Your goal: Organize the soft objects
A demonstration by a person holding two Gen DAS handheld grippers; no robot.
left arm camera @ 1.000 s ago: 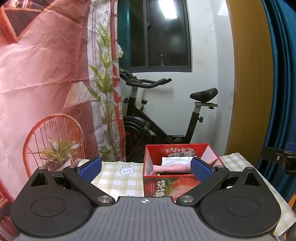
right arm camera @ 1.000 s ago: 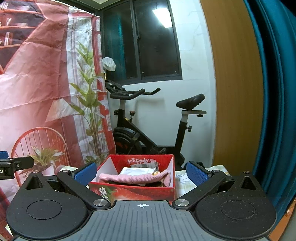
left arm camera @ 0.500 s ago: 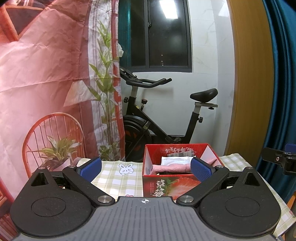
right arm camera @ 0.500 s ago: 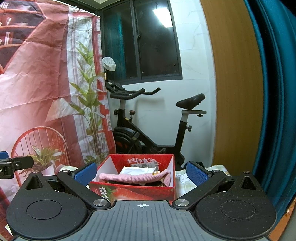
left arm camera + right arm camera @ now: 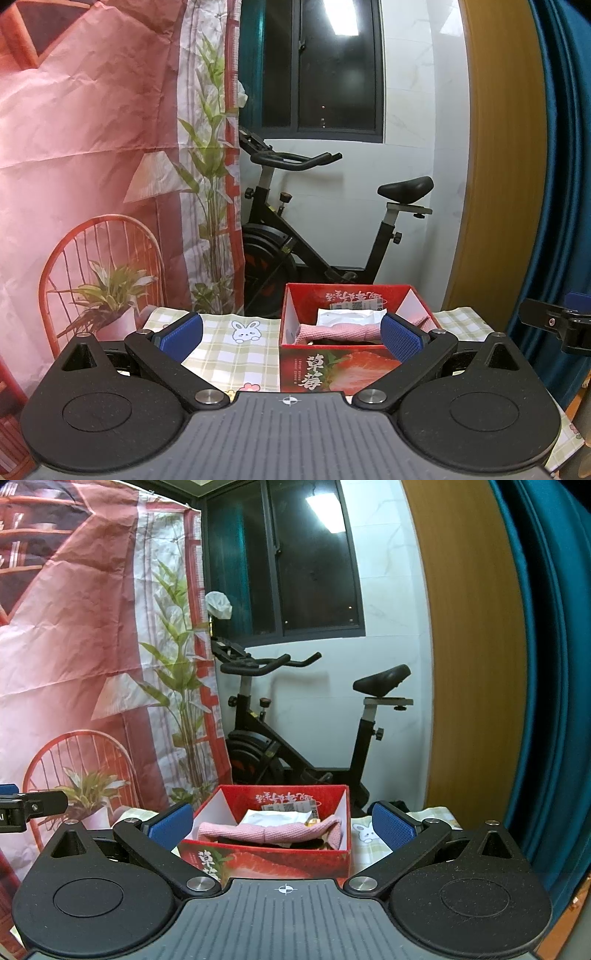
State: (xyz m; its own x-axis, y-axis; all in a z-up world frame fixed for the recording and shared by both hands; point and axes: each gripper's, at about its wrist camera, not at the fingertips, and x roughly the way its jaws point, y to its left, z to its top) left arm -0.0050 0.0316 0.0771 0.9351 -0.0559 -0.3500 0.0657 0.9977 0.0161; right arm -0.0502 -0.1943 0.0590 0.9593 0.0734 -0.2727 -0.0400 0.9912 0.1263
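Observation:
A red strawberry-print box (image 5: 332, 371) (image 5: 280, 862) stands on a checked tablecloth (image 5: 240, 354). A rolled pink towel (image 5: 338, 332) (image 5: 273, 832) lies across the box, with a white packet (image 5: 349, 315) (image 5: 275, 816) and papers behind it. My left gripper (image 5: 291, 334) is open and empty, held back from the box, which sits by its right finger. My right gripper (image 5: 282, 823) is open and empty, with the box between its fingers further ahead. The right gripper's edge shows at the far right of the left wrist view (image 5: 561, 323).
A black exercise bike (image 5: 314, 236) (image 5: 295, 731) stands behind the table by a dark window. A red printed backdrop (image 5: 92, 147) hangs on the left, a wooden panel (image 5: 476, 646) and blue curtain (image 5: 546, 664) on the right. The tablecloth carries rabbit prints (image 5: 245, 330).

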